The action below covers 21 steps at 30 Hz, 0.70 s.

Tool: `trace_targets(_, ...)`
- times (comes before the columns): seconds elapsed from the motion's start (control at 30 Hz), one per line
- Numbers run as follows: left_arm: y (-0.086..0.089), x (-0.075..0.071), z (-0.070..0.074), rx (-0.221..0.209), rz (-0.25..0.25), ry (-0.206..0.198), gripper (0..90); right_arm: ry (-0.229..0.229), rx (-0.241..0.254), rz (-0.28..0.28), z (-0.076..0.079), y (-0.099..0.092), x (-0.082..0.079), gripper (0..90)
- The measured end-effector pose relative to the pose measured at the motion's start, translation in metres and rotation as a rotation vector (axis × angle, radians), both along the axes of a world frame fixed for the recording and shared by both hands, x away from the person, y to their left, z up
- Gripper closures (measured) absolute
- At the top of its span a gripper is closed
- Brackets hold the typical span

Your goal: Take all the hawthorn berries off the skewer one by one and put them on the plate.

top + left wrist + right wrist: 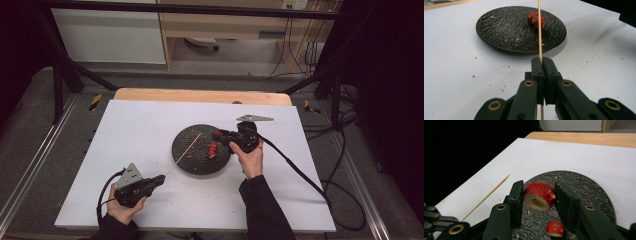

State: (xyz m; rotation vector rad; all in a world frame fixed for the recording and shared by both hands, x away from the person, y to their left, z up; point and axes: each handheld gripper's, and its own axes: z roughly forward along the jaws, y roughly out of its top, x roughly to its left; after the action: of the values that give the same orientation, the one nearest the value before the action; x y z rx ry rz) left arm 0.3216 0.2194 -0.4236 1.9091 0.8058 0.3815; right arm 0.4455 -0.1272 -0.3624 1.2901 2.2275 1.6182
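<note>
Two grippers: one in each of the person's hands, both over the white bench (150, 125).
Left gripper (159, 180): fingers (537, 68) pressed together on the wooden skewer (539, 30), which runs straight out from between them.
Skewer: its clamped end sits in the left fingers; ahead of them it slants up over the dark plate (186, 145), the free tip above the plate's surface. In the left gripper view the stick crosses in front of the strawberry pieces (536, 19) lying on the far part of the plate.
Plate: round, black, rough-textured, just ahead of the left fingers and directly under the right fingers; pale crumbs lie scattered on it and on the bench around it.
Right gripper (220, 134): fingers (516, 197) clamped on a strawberry slice (539, 195), one finger at each side of it, cut face turned toward the camera, lifted clear of the plate.
Loose strawberry piece (555, 228): on the plate below the right fingers, beside the inner face of one finger.
Skewer tip seen from the right gripper: off to the side of the right fingers, apart from the held slice.
</note>
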Motion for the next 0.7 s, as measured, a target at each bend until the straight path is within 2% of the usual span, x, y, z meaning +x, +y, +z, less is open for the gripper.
trace_targets(0.23,0.003,0.001,0.0,-0.007,0.019,-0.004,88.4,0.025,-0.039,0.005,-0.013,0.025,0.016,61.6)
trace_targets(0.43,0.003,0.001,0.0,-0.008,0.027,-0.004,88.4,0.055,-0.087,0.01,-0.031,0.043,0.026,61.6)
trace_targets(0.7,0.002,0.001,0.0,-0.004,0.03,-0.004,88.4,0.093,-0.141,0.04,-0.058,0.056,0.028,61.4)
